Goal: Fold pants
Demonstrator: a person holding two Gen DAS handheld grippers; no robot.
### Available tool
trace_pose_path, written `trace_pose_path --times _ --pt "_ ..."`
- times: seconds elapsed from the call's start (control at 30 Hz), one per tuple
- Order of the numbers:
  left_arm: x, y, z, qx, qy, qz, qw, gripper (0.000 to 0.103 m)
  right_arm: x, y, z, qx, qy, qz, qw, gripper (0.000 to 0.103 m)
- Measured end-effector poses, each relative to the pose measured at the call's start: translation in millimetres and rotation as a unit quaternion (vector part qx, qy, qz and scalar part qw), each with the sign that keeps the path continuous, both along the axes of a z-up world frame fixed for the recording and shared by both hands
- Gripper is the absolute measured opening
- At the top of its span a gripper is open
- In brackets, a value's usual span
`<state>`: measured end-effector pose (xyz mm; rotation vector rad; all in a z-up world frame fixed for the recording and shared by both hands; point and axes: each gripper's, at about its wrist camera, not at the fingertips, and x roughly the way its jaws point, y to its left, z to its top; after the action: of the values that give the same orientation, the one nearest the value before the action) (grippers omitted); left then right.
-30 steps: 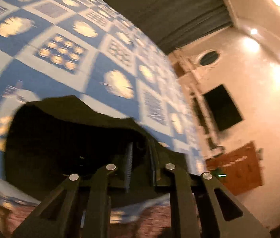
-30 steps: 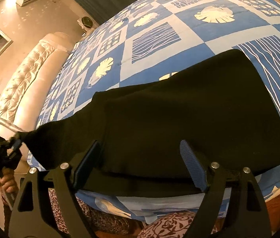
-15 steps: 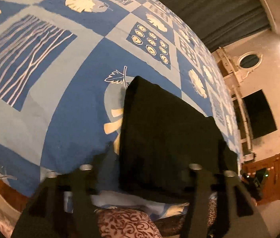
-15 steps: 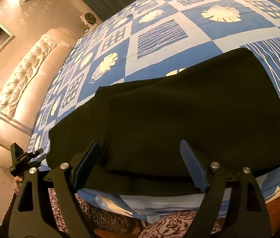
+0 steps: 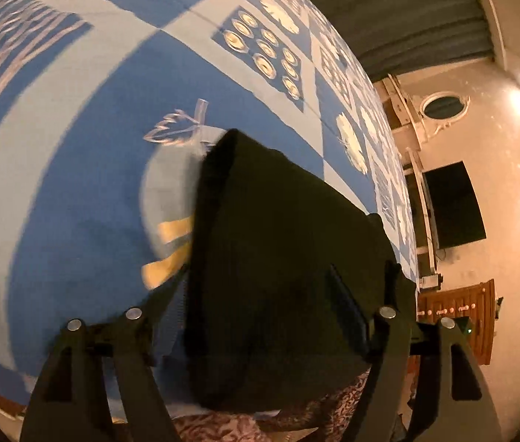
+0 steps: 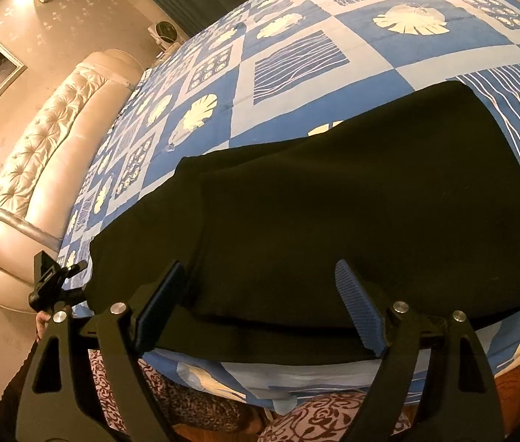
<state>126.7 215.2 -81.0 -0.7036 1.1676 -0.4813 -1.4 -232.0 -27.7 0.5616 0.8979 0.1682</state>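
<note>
The black pants (image 6: 352,206) lie folded flat near the front edge of a bed with a blue and white patterned cover (image 6: 297,59). In the right wrist view my right gripper (image 6: 260,298) is open and empty, its fingers over the near edge of the pants. In the left wrist view the pants (image 5: 282,258) show as a dark folded stack. My left gripper (image 5: 260,294) is open, its fingers either side of the end of the pants, holding nothing. The left gripper also shows in the right wrist view (image 6: 53,280) at the left end of the pants.
A padded cream headboard (image 6: 46,154) runs along the left of the bed. A wooden dresser (image 5: 459,316) and a dark screen (image 5: 451,206) stand by the wall. A patterned bed skirt (image 6: 319,420) hangs below the front edge.
My left gripper let go of the pants end, which now lies on the bed, and opened wide. The view swung over the bed. The right gripper stayed open in place.
</note>
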Motion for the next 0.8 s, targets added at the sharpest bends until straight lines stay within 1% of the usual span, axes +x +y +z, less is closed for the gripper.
trace_pose_path --times 0.03,0.07,0.1,0.13,0.17,0.3,0.33,0.43,0.57,0.63,0.73,0.8 --pt "3 -5 0 0.002 -0.001 -0.004 1.0 0.067 0 0 -1 0.001 0.0 -0.001 1.0 0.084" --pt "6 -11 0 0.011 0.0 -0.011 0.9999 0.057 0 0 -1 0.003 0.0 -0.001 1.0 0.084" --pt "7 -13 -1 0.016 0.002 -0.015 0.9998 0.049 0 0 -2 0.005 0.0 -0.001 1.0 0.084" --pt "9 -15 -4 0.021 0.008 -0.021 0.9995 0.036 0 0 -2 0.006 0.0 -0.002 1.0 0.085" --pt "10 -16 -5 0.02 0.011 -0.023 0.9995 0.032 1 0 -3 0.008 0.001 -0.002 1.0 0.085" --pt "5 -13 -1 0.01 -0.006 -0.032 0.9994 0.03 0 -2 -4 0.016 0.0 -0.005 1.0 0.085" --pt "2 -14 4 0.01 -0.016 -0.034 0.9992 0.017 0 -2 -3 0.018 0.0 -0.005 1.0 0.085" --pt "-3 -20 18 0.004 -0.033 -0.033 0.9989 0.016 0 -3 -3 0.021 -0.001 -0.007 1.0 0.085" --pt "-8 -31 49 -0.028 -0.059 -0.034 0.9973 0.016 0 -5 -1 0.024 -0.003 -0.014 1.0 0.085" --pt "-8 -43 65 -0.033 -0.071 -0.04 0.9961 0.016 -1 -7 1 0.026 -0.005 -0.019 0.999 0.085" --pt "-11 -73 97 -0.04 -0.093 -0.061 0.993 0.016 -2 -12 5 0.035 -0.011 -0.029 0.999 0.085" --pt "-14 -105 121 -0.04 -0.112 -0.087 0.989 0.016 -3 -16 8 0.04 -0.016 -0.036 0.998 0.085"
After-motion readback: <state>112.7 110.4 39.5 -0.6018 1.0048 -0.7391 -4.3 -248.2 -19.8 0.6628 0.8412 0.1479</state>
